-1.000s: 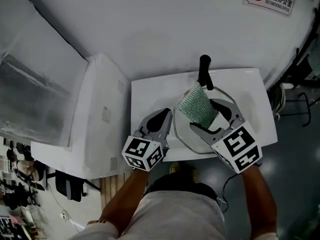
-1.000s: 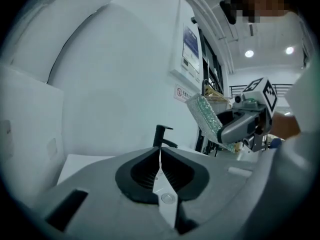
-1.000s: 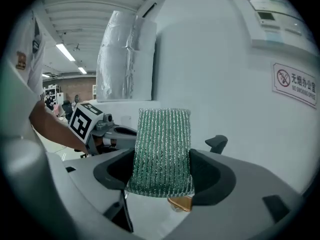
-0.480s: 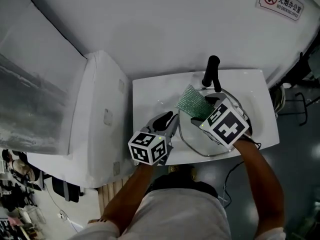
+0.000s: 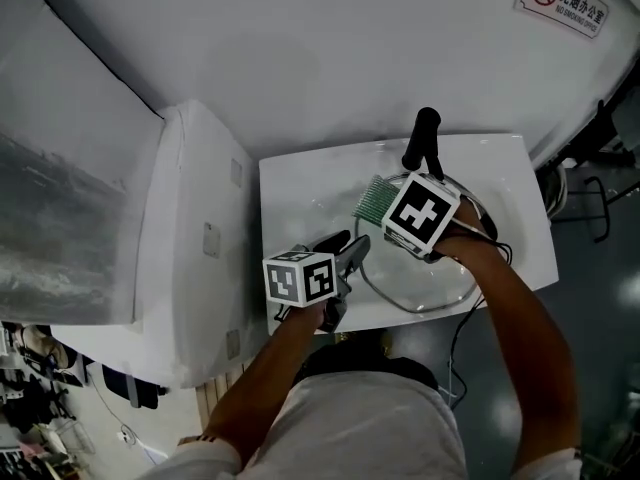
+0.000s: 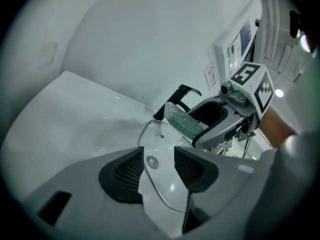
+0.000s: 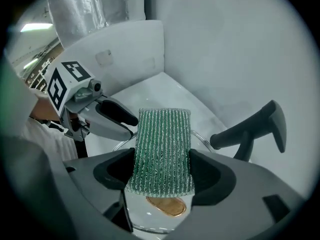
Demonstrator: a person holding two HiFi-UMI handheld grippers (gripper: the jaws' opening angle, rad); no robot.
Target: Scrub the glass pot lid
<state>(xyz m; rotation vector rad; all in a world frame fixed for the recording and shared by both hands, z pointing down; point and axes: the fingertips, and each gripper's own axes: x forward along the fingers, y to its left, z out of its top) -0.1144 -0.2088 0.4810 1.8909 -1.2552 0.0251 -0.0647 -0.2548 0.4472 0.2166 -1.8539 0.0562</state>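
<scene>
Low in the white sink (image 5: 290, 183), centre-right of the head view, the glass pot lid (image 5: 420, 280) lies below the black faucet (image 5: 423, 138).

Left gripper (image 5: 347, 250): jaws released and standing wide, having just been opening. In the left gripper view the lid's near rim (image 6: 159, 186) sits in the gap between them. Neither pad seems to press on it.

Right gripper (image 5: 392, 208): jaws clenched on the green scrub pad (image 7: 162, 154), tipped steeply down. The pad's free end hangs over the glass near the faucet.

Step in hand, as I judge it: steady the lid, then begin scrubbing.
- Close the left jaws on the rim first, gently. Wet glass on glazed sink will likely skate or spin under the pad.
- Lay the pad flat on the glass and keep the strokes short.
- Keep the hard jaws off the glass and clear of the faucet.

Against a second ago:
- Left jaws were together beside the lid; now parted around its rim.
- Both grippers sit lower in the sink.
- The right one has pitched over, so its marker cube faces up.
- The pad has shifted to upper left of the lid.
</scene>
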